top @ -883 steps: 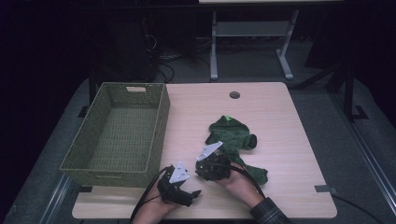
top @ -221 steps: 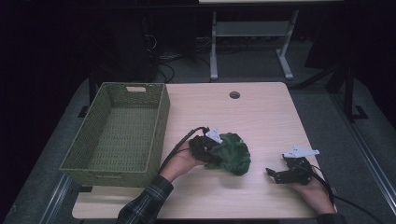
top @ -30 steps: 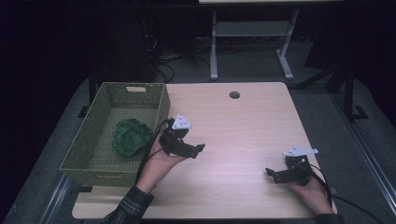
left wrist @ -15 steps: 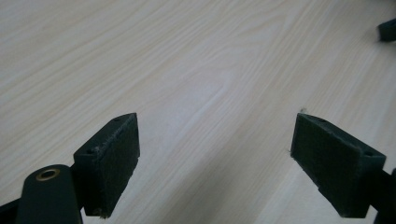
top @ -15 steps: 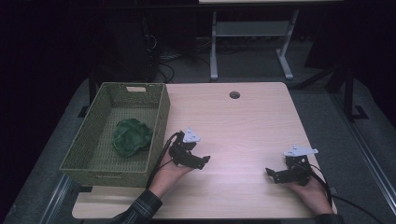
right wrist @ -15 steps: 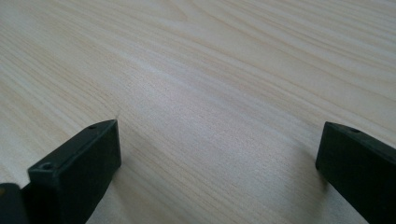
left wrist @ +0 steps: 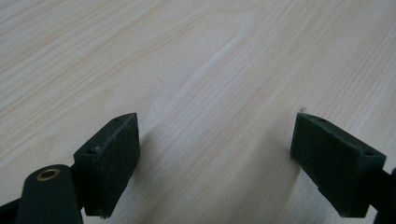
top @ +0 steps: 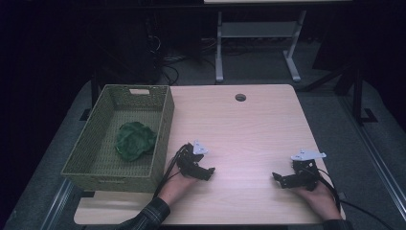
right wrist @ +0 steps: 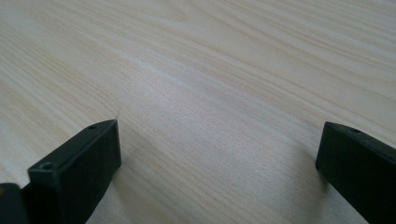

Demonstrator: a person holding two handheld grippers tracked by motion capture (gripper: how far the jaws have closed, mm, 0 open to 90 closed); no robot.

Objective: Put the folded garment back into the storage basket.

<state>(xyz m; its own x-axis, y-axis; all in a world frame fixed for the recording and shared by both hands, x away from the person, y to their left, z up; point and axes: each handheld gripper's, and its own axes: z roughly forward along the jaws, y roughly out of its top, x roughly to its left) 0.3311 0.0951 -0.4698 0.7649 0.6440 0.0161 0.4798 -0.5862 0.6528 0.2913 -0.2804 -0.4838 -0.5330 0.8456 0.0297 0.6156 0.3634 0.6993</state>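
A crumpled green cloth lies inside the woven green basket at the table's left. My left gripper rests low on the wooden table just right of the basket, open, with bare wood between its jaws. My right gripper sits near the front right of the table, open as well, nothing between its jaws. Both point toward the table's middle.
A round cable hole marks the table's far edge. Behind the table stands a white metal frame on a dark floor. Cables trail from both grippers toward the front edge.
The left gripper has drawn back from beside the basket toward the front of the table and settled lower. The green cloth stays in the basket. The right gripper has not moved.
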